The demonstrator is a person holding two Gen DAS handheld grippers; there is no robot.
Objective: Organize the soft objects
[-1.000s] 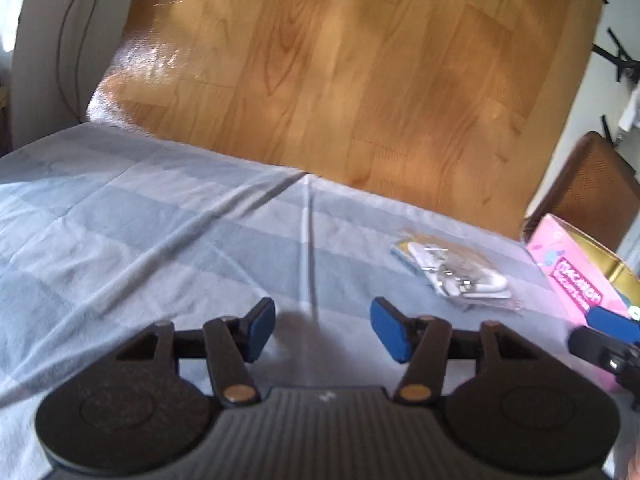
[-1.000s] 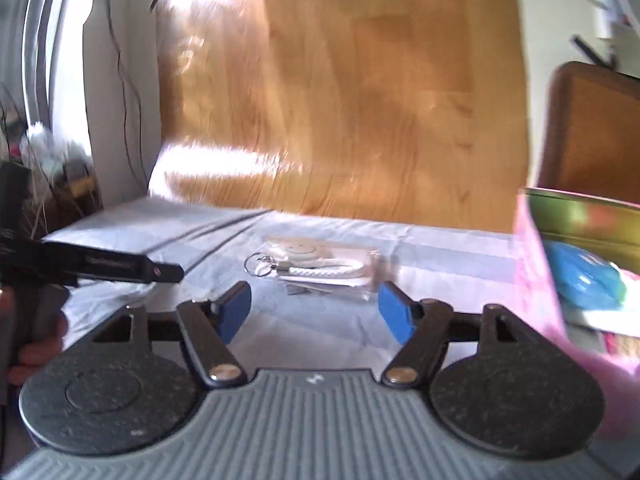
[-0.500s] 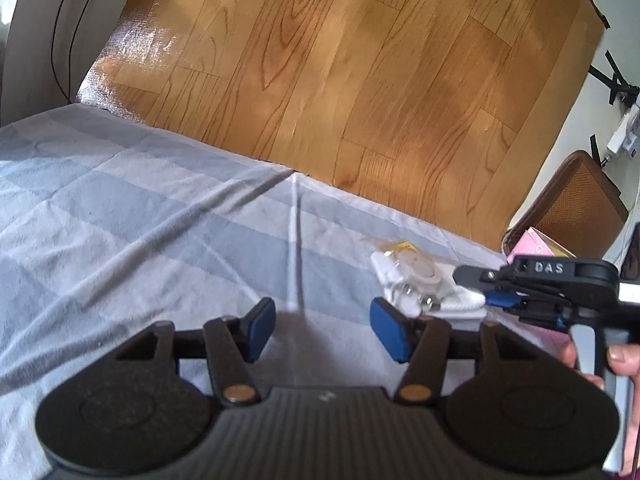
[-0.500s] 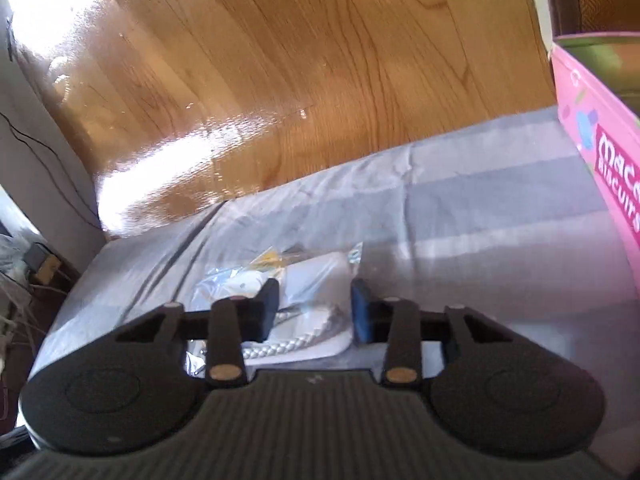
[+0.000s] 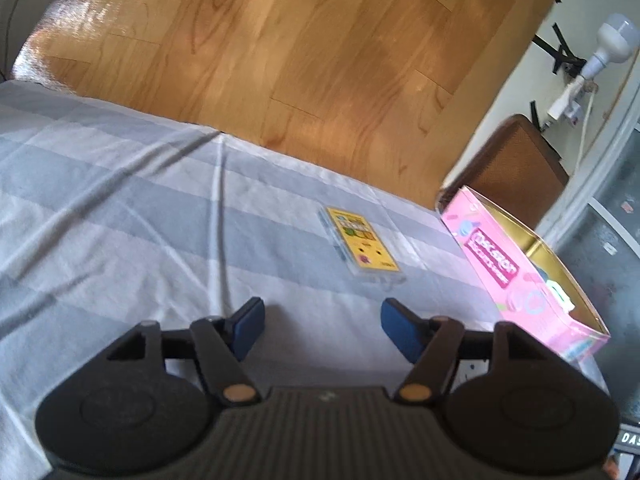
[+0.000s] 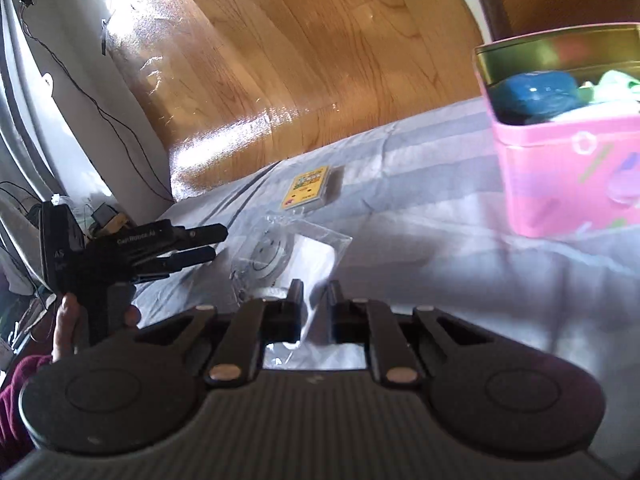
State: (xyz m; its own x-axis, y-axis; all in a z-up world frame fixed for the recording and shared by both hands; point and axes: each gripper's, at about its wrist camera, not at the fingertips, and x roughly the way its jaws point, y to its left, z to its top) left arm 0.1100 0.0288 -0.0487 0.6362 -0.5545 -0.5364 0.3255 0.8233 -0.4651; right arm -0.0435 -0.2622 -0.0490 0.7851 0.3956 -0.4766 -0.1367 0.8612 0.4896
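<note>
Right gripper [image 6: 314, 304] jaws pinched on clear keychain bag [image 6: 292, 256]; lift clear, release over pink tin [image 6: 568, 168]; left gripper [image 5: 322, 320] jaws wide, empty.

left gripper [image 5: 321, 322] agape; right gripper [image 6: 315, 305] pinched closed

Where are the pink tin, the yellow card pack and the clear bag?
pink tin [image 5: 496, 264], left wrist view, on its long pink side wall.
yellow card pack [image 5: 366, 242], left wrist view, on its yellow face.
clear bag [image 6: 308, 258], right wrist view, on the white part, between the right gripper's [image 6: 315, 300] fingers.
</note>
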